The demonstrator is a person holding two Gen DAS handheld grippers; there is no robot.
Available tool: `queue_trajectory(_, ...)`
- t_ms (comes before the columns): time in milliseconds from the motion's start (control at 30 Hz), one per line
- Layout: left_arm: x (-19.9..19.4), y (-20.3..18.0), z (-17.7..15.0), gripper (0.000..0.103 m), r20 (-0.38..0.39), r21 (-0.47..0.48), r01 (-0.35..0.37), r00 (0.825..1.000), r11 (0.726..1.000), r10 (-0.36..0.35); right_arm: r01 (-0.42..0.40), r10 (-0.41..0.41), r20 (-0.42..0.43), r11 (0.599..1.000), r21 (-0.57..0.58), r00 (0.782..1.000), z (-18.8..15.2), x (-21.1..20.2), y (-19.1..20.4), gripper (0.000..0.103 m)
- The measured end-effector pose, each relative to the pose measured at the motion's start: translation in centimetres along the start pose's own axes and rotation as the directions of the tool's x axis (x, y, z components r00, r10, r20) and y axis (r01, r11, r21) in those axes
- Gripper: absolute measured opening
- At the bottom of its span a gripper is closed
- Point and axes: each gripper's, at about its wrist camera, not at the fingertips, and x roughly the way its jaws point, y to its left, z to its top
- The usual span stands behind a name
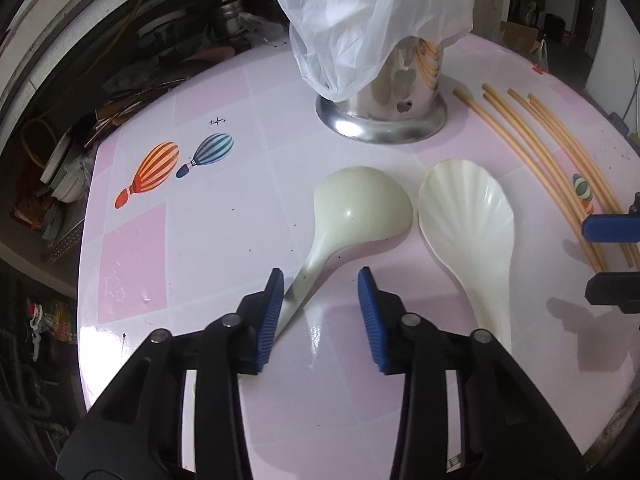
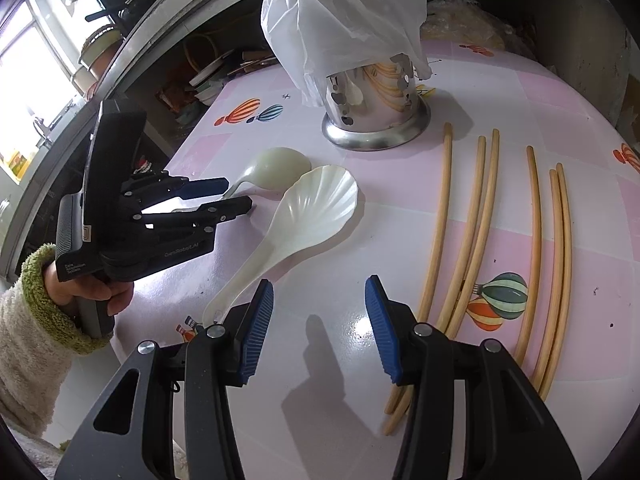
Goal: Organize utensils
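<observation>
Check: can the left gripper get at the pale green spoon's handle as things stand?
Probably yes. The left gripper is open and the pale green spoon has its handle running between the fingers, lying flat on the table. The scalloped white spoon lies beside it, clear of the handle.

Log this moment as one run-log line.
left tongs: open, astride pale spoon handle | right tongs: open, empty | chopsticks: on table

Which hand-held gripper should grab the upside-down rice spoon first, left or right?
Left. The left hand-held gripper is open with that spoon's handle already between its fingers. The right hand-held gripper is open over bare table, between the scalloped spoon and the chopsticks.
</observation>
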Motion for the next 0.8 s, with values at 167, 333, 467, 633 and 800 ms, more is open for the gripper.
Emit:
queue_trajectory(167,0.0,-0.1,0.0,0.017,-0.02,0.002,-0.046,0.999,0.999,0.046,-0.005,0.005,0.001,1.0,0.001,1.0,0.0,0.0,-0.1,0.047)
queue_trajectory(333,-0.4,0.0,-0.4,0.012,-0.043,-0.051,-0.046,0.998,0.998,0.044,-0.012,0.012,0.006,1.0,0.003,1.0,0.0,-0.1,-0.2,0.047)
queue_trajectory(467,-1.2,-0.2,-1.0,0.008,-0.065,-0.115,-0.048,0.997,0.992,0.04,-0.016,0.016,0.01,1.0,0.004,1.0,-0.1,-0.3,-0.3,0.047)
queue_trajectory(633,-2.3,-0.3,-2.3,0.007,-0.096,-0.206,-0.051,0.995,0.977,0.031,-0.021,0.021,0.013,1.0,0.002,1.0,-0.1,-0.4,-0.2,0.047)
queue_trajectory(800,-3.4,-0.6,-3.8,0.006,-0.113,-0.261,-0.05,0.993,0.964,0.021,-0.024,0.024,0.019,1.0,-0.002,1.0,-0.1,-0.7,-0.1,0.047)
